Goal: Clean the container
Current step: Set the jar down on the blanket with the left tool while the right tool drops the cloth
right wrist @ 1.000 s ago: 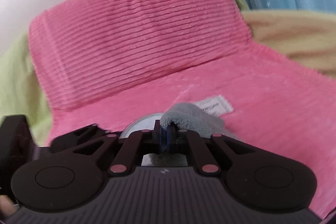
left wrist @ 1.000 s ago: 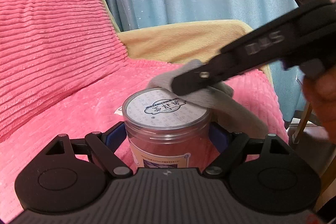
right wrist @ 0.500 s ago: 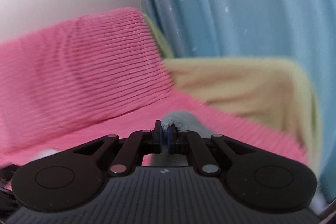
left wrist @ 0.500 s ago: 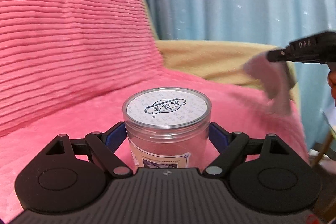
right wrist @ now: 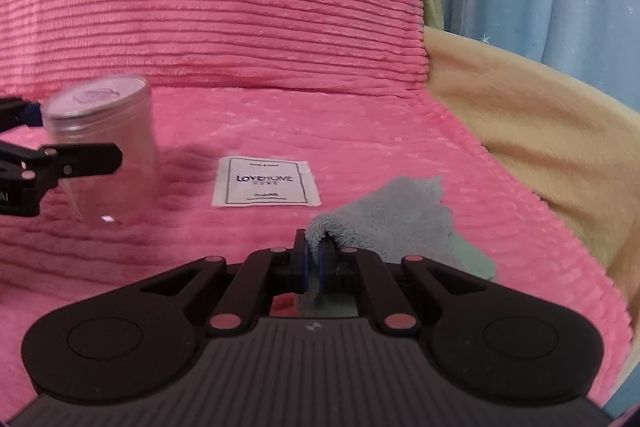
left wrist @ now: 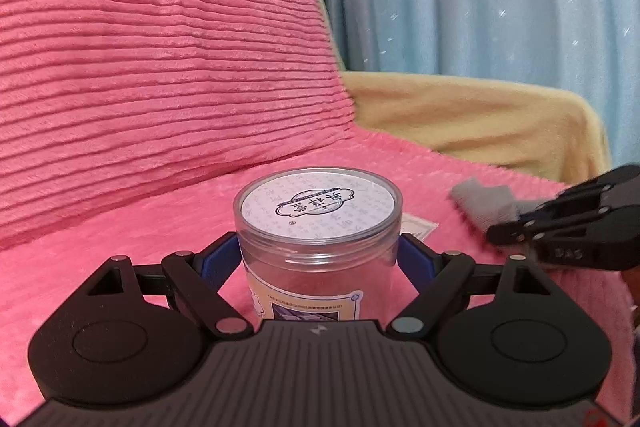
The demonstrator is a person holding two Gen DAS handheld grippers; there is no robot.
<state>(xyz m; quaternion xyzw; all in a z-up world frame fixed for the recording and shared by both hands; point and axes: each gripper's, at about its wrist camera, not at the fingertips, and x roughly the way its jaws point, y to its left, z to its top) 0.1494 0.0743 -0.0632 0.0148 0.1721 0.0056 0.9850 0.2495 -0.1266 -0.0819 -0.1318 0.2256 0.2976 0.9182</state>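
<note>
Your left gripper (left wrist: 318,259) clamps the clear container (left wrist: 318,227) upright on the pink blanket (left wrist: 120,247), near centre — braced so it can't tip or roll while wiped. Your right gripper (right wrist: 316,259) is pinched shut on a fold of grey cloth (right wrist: 392,215), held low over the blanket right of the container, well apart, near the sewn label (right wrist: 266,181).
</note>
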